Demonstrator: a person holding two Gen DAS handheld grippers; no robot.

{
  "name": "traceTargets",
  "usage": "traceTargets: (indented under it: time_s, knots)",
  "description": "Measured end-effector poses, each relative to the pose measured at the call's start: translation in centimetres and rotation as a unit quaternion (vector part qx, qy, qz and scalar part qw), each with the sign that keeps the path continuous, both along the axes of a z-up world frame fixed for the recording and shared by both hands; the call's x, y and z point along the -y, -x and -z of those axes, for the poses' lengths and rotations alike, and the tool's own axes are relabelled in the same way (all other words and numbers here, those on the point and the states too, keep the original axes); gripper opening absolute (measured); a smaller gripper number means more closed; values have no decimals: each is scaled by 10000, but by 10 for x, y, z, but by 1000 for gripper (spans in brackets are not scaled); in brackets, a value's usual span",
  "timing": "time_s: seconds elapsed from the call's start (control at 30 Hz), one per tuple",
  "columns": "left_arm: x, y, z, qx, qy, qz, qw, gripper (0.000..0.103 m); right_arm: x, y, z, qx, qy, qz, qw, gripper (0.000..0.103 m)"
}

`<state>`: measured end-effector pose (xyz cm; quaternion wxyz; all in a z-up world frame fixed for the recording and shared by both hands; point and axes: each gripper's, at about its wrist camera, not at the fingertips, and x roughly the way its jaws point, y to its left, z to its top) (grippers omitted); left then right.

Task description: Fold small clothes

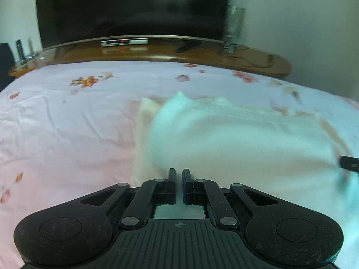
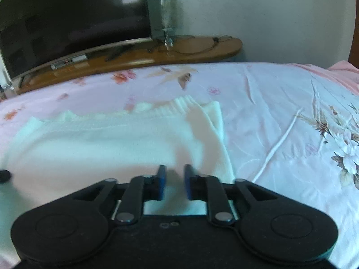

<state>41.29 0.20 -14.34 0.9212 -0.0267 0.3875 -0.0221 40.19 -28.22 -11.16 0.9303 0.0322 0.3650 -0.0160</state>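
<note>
A white knitted garment lies on the pink floral bedsheet, its near part lifted and blurred. My left gripper is shut on the garment's near edge, cloth pinched between the fingers. In the right wrist view the same garment spreads left, with a ribbed edge at the far side. My right gripper has its fingers slightly apart with white cloth between and below them; whether they pinch it is unclear. The right gripper's tip shows at the left wrist view's right edge.
A wooden shelf runs along the bed's far side, carrying a large dark TV, a set-top box, a glass and cables. A white cord lies on the sheet to the right.
</note>
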Motion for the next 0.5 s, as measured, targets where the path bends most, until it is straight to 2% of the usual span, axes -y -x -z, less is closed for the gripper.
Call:
traceTargets:
  time_s: [0.1,0.17,0.27,0.37,0.5]
  knots:
    - [7,30,-3,54,-3,230,9997,4,-15,29,-5,-16,-121,-219,9997,27]
    - [12,42,1,-39,115,335,9994,4,-23,48,-1,-145,-238,-294,9992,27]
    - [17,52,15,-228,-25,315,9992,4,-33,65,12,-317,-156,-357,9987,27]
    - [9,62,22,-93,-29,289,9995,4,-29,75,25,-407,60,-259,9988,26]
    - [6,64,19,-193,-6,229,9996,4,-11,81,26,-337,191,-18,9992,24]
